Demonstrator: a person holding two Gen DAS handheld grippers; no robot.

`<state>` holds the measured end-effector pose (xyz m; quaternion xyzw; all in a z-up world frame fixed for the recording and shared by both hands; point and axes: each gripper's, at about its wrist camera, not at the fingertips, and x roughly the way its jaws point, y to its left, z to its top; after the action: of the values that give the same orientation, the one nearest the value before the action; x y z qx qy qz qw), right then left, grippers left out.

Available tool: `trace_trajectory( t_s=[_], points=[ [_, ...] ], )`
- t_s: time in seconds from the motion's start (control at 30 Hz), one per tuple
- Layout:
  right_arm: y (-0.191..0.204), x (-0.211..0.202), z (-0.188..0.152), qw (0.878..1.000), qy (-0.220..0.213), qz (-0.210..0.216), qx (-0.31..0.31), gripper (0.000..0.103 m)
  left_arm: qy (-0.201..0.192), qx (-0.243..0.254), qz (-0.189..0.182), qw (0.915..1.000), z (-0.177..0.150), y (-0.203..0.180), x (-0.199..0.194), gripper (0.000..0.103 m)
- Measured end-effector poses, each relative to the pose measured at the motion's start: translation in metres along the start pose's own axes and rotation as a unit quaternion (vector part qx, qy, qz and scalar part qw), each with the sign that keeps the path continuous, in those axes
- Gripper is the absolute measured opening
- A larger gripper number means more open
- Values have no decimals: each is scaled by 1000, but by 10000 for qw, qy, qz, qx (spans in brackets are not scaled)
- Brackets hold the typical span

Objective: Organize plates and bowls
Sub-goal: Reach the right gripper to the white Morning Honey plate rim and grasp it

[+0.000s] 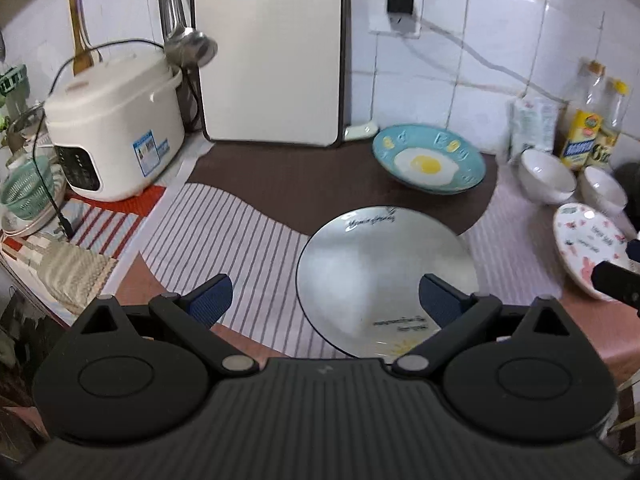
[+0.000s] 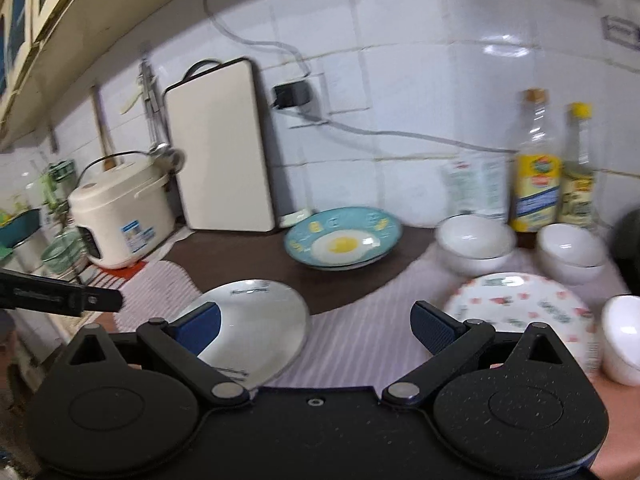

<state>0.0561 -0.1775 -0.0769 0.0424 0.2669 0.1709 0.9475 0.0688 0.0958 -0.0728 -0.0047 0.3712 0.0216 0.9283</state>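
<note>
A white plate with writing [image 1: 384, 268] lies on the striped cloth, under and ahead of my open left gripper [image 1: 326, 300]; the right finger hangs over its rim. It also shows in the right wrist view [image 2: 256, 320]. A blue plate with a fried-egg print [image 1: 430, 160] [image 2: 344, 242] sits behind it. A pink-patterned plate [image 1: 588, 248] [image 2: 516, 304] lies to the right, by the right finger of my open, empty right gripper [image 2: 316, 326]. White bowls [image 1: 546, 176] [image 2: 474, 244] [image 2: 570, 254] stand at the back right, another one [image 2: 622, 336] at the far right.
A white rice cooker [image 1: 116, 120] stands at the left, a white cutting board [image 1: 272, 52] leans on the tiled wall. Oil bottles [image 2: 538, 168] and a packet [image 2: 472, 188] stand at the back right. A dish rack with a green strainer [image 1: 24, 192] is at the far left.
</note>
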Motion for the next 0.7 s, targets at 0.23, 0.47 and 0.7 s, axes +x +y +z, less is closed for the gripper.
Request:
trace_trajectory(
  t_s=[0.23,0.47,0.7],
  points=[
    [10,65,-26,9984,489,283,32,96,412,139,-28,9990,-9,8,59,94],
    [10,104,-36,9953,879,270,292,83,1000,-308,-141,9944,-15,27,106,70],
    [10,125,-38,9930,1100,281,329,57,1240,-634,-374,9896,-21,38,123,40]
  ],
)
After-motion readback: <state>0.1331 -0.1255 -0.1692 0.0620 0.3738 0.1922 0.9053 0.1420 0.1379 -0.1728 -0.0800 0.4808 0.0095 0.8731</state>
